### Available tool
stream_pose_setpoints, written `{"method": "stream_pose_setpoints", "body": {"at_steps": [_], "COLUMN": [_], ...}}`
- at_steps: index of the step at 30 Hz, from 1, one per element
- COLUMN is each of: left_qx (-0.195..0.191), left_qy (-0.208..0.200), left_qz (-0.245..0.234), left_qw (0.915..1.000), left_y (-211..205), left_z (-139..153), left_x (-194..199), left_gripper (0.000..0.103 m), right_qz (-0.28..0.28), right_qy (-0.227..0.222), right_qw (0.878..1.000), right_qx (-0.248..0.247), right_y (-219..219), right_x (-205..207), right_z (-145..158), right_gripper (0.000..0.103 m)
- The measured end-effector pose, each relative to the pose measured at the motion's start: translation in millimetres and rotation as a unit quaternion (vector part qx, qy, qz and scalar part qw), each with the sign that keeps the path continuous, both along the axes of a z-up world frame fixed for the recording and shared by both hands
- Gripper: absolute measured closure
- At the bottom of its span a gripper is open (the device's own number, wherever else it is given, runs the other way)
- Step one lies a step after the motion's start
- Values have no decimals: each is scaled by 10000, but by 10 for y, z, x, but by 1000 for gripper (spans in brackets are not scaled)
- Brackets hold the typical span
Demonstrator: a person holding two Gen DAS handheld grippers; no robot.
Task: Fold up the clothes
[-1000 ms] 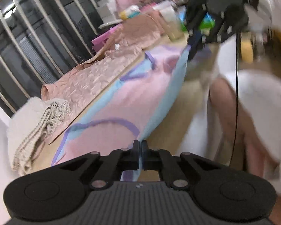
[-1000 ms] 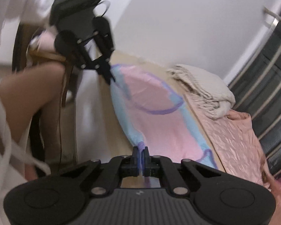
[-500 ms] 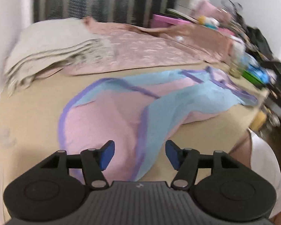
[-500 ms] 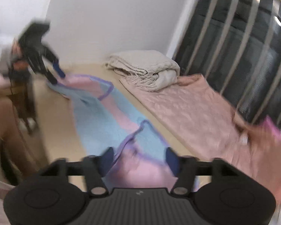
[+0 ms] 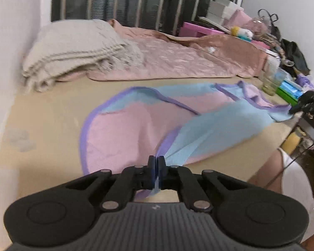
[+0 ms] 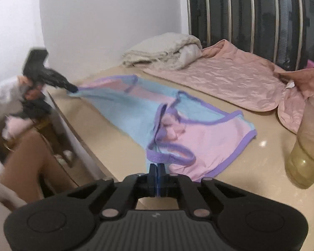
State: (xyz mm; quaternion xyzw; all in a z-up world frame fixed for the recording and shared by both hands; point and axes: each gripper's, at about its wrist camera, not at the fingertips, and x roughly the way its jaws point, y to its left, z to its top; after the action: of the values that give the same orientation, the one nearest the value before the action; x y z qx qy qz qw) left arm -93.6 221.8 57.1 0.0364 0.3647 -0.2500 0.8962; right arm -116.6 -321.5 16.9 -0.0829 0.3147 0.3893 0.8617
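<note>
Both tongs have just snapped closed. The left gripper (image 5: 156,163) pinches the garment (image 5: 136,129) by its purple-trimmed near edge, low in the frame. The right gripper (image 6: 157,170) clamps the other end, low centre in its view. One pink-and-blue garment lies across the beige table (image 5: 52,125). Beyond it: one folded grey blanket (image 5: 73,48) upper left, one pink quilt (image 5: 178,62), and one glass jar (image 6: 307,146) at right.
</note>
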Motion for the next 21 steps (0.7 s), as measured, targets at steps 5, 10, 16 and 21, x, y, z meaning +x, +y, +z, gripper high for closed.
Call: {"method": "stream_pose_setpoints", "body": {"at_steps": [5, 10, 16, 21], "left_qx": [169, 87, 204, 276], "left_qy": [14, 198, 235, -12], "left_qz": [125, 190, 104, 128], "left_qw": [9998, 9996, 9995, 9995], "left_y": [54, 150, 156, 174], "left_z": [33, -52, -117, 14], "left_x": [59, -8, -29, -34], "left_gripper": [85, 62, 101, 101], "right_qz": [-435, -52, -504, -434], "right_qy": [112, -157, -71, 11], "right_qw": [9988, 9998, 9987, 9989], "right_qx": [-184, -102, -63, -154], "right_y": [-127, -61, -19, -41], "right_x": [292, 64, 22, 80], "right_z": [72, -15, -237, -219], "right_gripper": [91, 54, 61, 99]}}
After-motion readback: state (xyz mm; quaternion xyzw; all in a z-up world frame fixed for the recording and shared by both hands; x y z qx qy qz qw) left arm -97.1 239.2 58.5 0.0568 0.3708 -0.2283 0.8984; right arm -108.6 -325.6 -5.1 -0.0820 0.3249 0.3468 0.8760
